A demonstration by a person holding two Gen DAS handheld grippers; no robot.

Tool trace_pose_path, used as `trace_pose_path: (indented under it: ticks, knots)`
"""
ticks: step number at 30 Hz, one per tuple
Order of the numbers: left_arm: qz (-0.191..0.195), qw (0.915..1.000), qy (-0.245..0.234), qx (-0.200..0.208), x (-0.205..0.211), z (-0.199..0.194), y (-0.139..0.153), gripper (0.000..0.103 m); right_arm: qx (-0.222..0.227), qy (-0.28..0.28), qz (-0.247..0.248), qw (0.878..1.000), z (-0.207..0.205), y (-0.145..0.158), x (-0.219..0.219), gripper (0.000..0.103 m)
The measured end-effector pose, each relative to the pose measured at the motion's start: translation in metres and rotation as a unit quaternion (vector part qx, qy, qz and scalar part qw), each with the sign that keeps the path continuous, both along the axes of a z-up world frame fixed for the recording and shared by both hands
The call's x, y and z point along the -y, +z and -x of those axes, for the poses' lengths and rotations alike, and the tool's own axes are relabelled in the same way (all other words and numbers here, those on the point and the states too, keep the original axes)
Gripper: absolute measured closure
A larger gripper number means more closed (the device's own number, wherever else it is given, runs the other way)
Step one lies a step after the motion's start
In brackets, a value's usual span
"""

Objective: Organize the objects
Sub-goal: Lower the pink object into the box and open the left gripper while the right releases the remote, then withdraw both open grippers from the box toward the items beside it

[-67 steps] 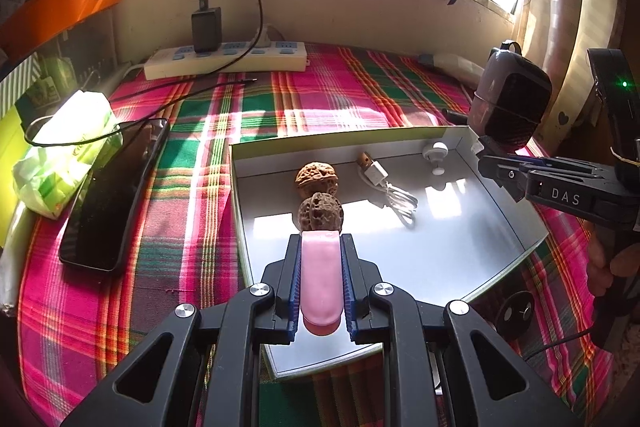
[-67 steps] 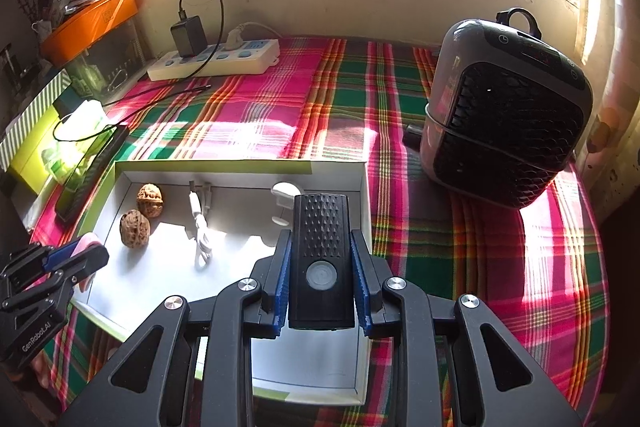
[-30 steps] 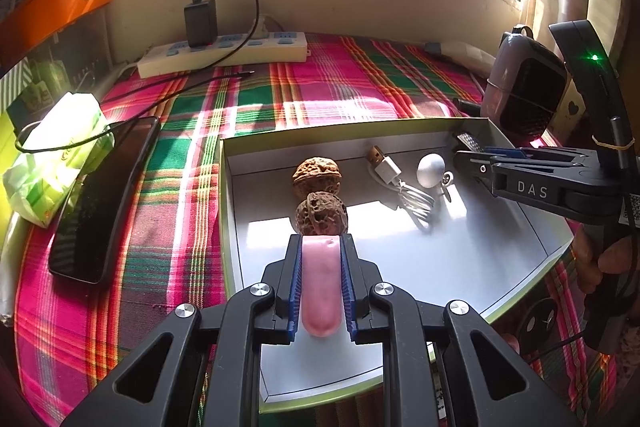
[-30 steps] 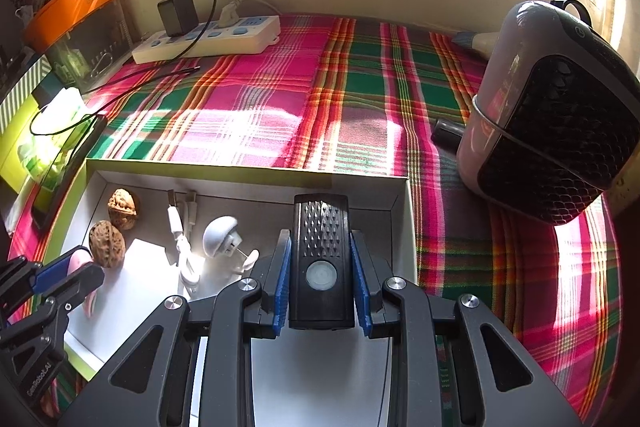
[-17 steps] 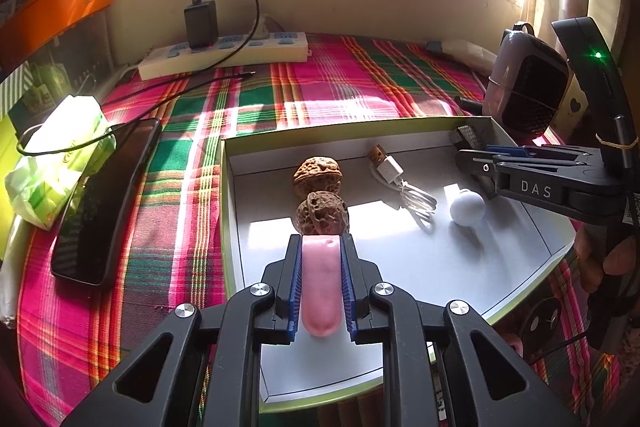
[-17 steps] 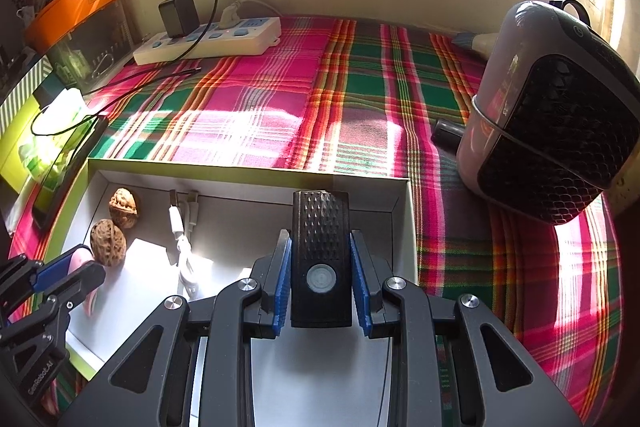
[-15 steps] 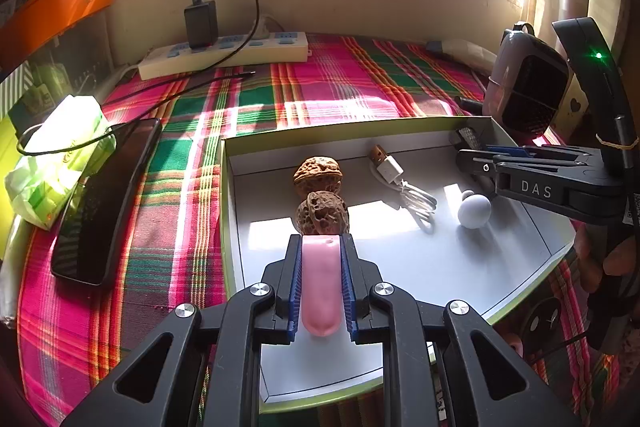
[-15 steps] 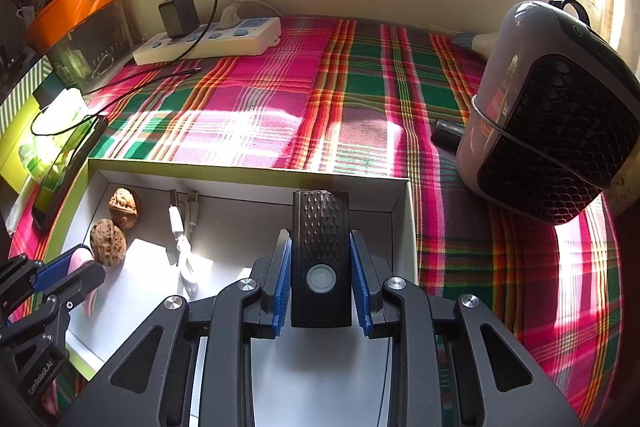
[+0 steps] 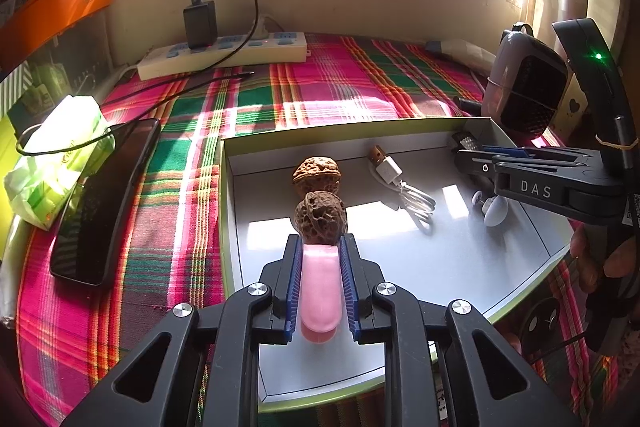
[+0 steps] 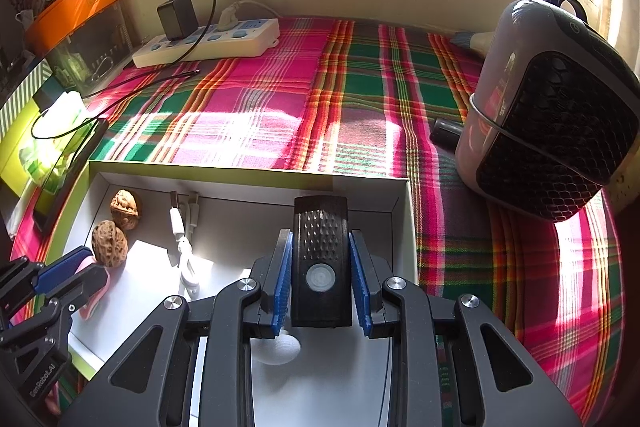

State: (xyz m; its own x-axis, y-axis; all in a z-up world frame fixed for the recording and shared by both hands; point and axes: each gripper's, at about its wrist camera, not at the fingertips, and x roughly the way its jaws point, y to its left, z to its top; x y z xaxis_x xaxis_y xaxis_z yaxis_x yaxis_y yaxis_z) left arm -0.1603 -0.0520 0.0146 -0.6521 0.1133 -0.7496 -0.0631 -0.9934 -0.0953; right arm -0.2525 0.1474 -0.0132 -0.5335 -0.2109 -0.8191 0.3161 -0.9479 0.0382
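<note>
A shallow white box with a green rim (image 9: 228, 187) (image 10: 408, 211) lies on the plaid cloth. In it are two walnuts (image 9: 320, 215) (image 10: 110, 243), a white USB cable (image 9: 404, 187) (image 10: 182, 239) and a small white round piece (image 9: 494, 213) (image 10: 276, 347). My left gripper (image 9: 320, 247) is shut on a pink flat object (image 9: 320, 291), just behind the nearer walnut, low over the box. My right gripper (image 10: 322, 247) is shut on a black ribbed device (image 10: 320, 259) over the box's right part; it also shows in the left wrist view (image 9: 480, 157).
A grey and black heater (image 10: 548, 107) stands right of the box. A black phone (image 9: 104, 199) and a green tissue pack (image 9: 52, 155) lie to the left. A white power strip (image 9: 224, 51) with a black charger sits at the back wall.
The white round piece has rolled right and nearer, under my right gripper. The right gripper has come over the box with the black device. The left gripper has hardly moved.
</note>
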Motion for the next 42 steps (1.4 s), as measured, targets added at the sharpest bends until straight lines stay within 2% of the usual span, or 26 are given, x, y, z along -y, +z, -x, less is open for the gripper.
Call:
trace_pose_path:
  ticks: [12,14,16,22,42]
  knots:
    - [-0.002,1.0,0.003,-0.001,0.006,0.0,0.003,0.076,-0.009,-0.001,0.016,1.0,-0.006,0.006,-0.004,0.074]
    - [-0.001,1.0,0.002,-0.002,0.005,-0.003,0.004,0.072,-0.011,-0.004,0.016,1.0,-0.007,0.007,-0.004,0.069]
    - [0.0,1.0,0.004,-0.003,0.004,-0.004,0.005,0.072,-0.014,-0.003,0.018,1.0,-0.009,0.008,-0.004,0.065]
    - [0.006,0.9999,0.007,-0.005,0.01,-0.015,0.009,0.072,-0.022,-0.001,0.025,0.999,-0.018,0.013,-0.003,0.065]
    - [0.018,0.9994,0.006,-0.028,-0.009,-0.051,0.025,0.072,-0.046,-0.022,0.052,0.997,-0.068,0.031,-0.015,0.065]
